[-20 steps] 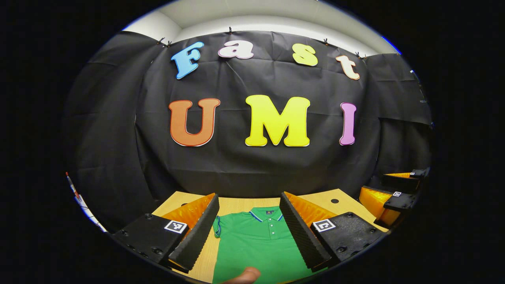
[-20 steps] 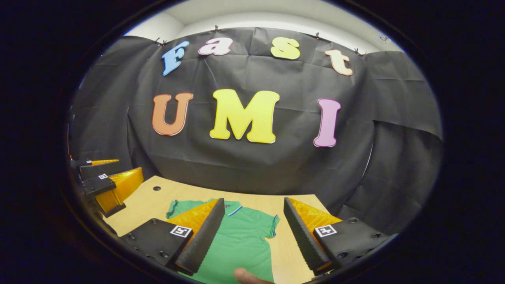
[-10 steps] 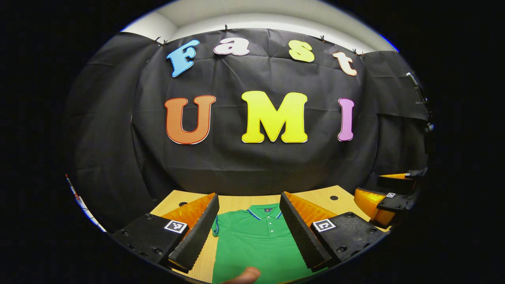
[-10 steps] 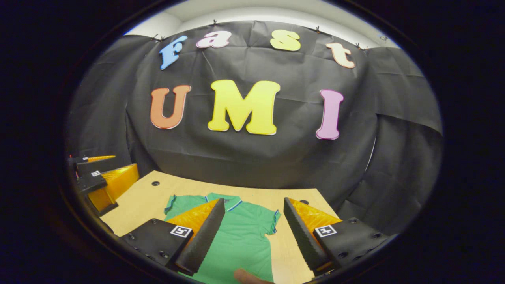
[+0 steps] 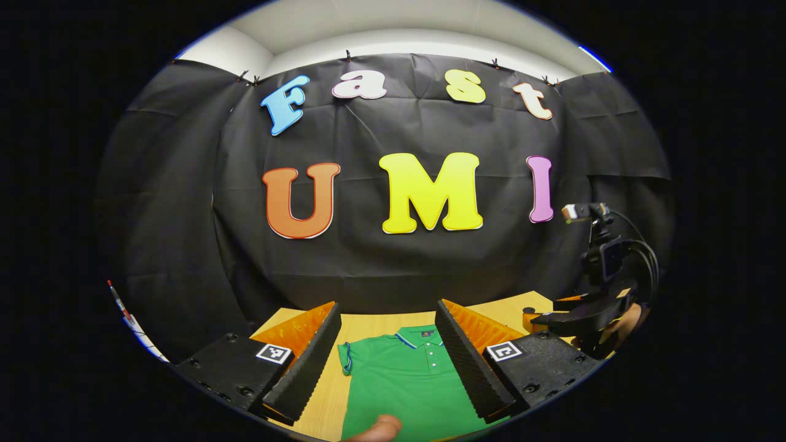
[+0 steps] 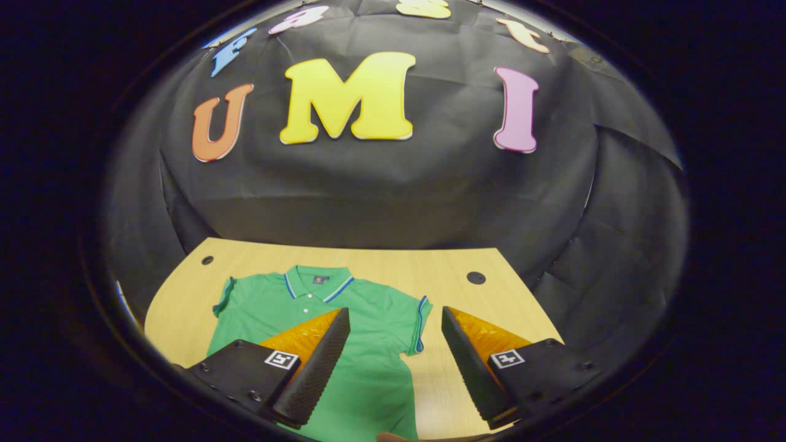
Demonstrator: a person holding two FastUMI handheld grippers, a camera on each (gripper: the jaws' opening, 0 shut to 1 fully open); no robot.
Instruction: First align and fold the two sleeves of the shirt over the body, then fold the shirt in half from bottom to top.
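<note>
Left gripper view: left hand-held gripper [image 5: 388, 356] wide, ribbed pads, above green polo shirt [image 5: 405, 380] flat on wood-grain table [image 5: 368, 322]. Right gripper view: right hand-held gripper [image 6: 396, 362] wide, holding nothing; shirt's striped collar [image 6: 318, 283], small chest patch unreadable.

1 shirt [image 6: 368, 362], 1 table [image 6: 393, 261], 2 grippers

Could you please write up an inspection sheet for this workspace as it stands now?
Surface: wooden table, with two round holes.
Job's things: green shirt lies flat, collar toward the wall, both sleeves spread, nothing folded.
Clutter: nothing seen.
Grippers: left gripper and right gripper hang above the shirt, jaws open, holding nothing.
Cables: black cables loop on the far gripper.
Surroundings: black cloth wall.
</note>
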